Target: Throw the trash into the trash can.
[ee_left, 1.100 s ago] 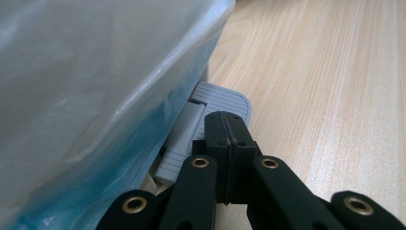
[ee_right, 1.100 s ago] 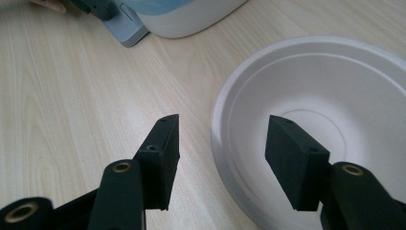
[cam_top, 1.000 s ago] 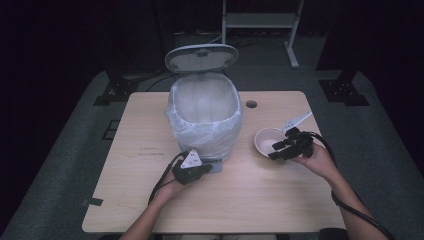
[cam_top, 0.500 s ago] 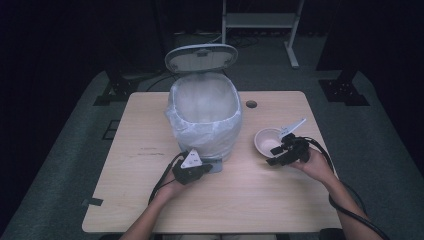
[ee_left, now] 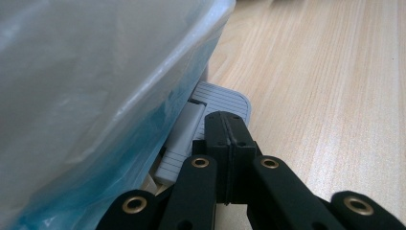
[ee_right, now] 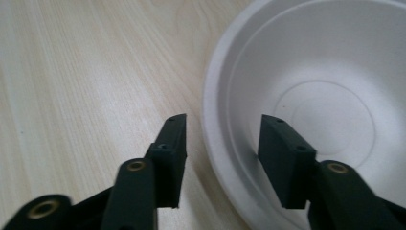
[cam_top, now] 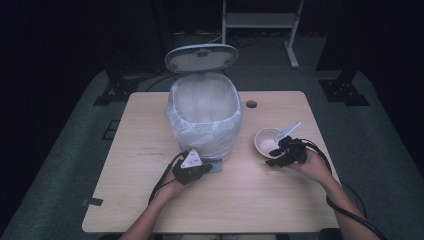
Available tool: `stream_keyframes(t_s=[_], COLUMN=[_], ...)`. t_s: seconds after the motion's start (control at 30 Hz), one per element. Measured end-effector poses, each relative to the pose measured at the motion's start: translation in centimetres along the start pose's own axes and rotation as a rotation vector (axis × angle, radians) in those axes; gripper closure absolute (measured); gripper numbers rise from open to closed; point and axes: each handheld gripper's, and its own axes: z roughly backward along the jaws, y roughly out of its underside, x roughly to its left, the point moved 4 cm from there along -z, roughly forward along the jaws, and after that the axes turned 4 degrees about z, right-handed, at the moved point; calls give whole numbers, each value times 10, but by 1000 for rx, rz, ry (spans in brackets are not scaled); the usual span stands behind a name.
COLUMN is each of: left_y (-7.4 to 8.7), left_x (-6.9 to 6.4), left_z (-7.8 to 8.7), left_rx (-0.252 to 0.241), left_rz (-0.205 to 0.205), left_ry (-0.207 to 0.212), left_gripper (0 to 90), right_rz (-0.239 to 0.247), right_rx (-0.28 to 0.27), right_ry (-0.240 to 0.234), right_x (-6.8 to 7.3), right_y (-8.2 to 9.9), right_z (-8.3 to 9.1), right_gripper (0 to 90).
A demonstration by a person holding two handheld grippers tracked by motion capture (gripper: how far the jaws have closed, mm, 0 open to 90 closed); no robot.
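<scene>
A grey pedal bin (cam_top: 205,120) lined with a pale plastic bag (ee_left: 95,76) stands mid-table with its lid (cam_top: 201,57) raised. My left gripper (cam_top: 210,168) is shut, and its tips (ee_left: 229,127) rest on the bin's ribbed foot pedal (ee_left: 225,98). A white foam bowl (cam_top: 265,140) sits to the right of the bin. My right gripper (cam_top: 274,156) straddles the near rim of the bowl (ee_right: 335,96), one jaw outside and one inside. Its jaws (ee_right: 222,143) have just been closing, and gaps still show on both sides of the rim.
The wooden table (cam_top: 150,210) has a round cable hole (cam_top: 251,104) behind the bowl. A white flat piece (cam_top: 290,131) sticks up by the right gripper. Dark floor and a metal stand (cam_top: 260,20) lie beyond the table.
The right gripper's jaws have drawn closer together around the bowl's rim, and that hand has shifted slightly. The left hand and the raised lid have stayed as they were.
</scene>
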Motion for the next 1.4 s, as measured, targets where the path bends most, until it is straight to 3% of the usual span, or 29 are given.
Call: stream_keyframes(t_s=[0.4, 0.8, 1.4], left_y=[0, 0, 0], left_x=[1, 1, 1], left_z=[0, 0, 0], left_rx=[4, 3, 2], left_rz=[-4, 0, -4], left_ry=[1, 4, 3], left_gripper=[900, 900, 900], right_rz=[37, 59, 34], right_rx=[6, -26, -58], right_ry=[10, 15, -3], right_x=[1, 0, -4], right_y=[-3, -16, -29], right_z=[4, 27, 54], right_gripper=[661, 785, 830])
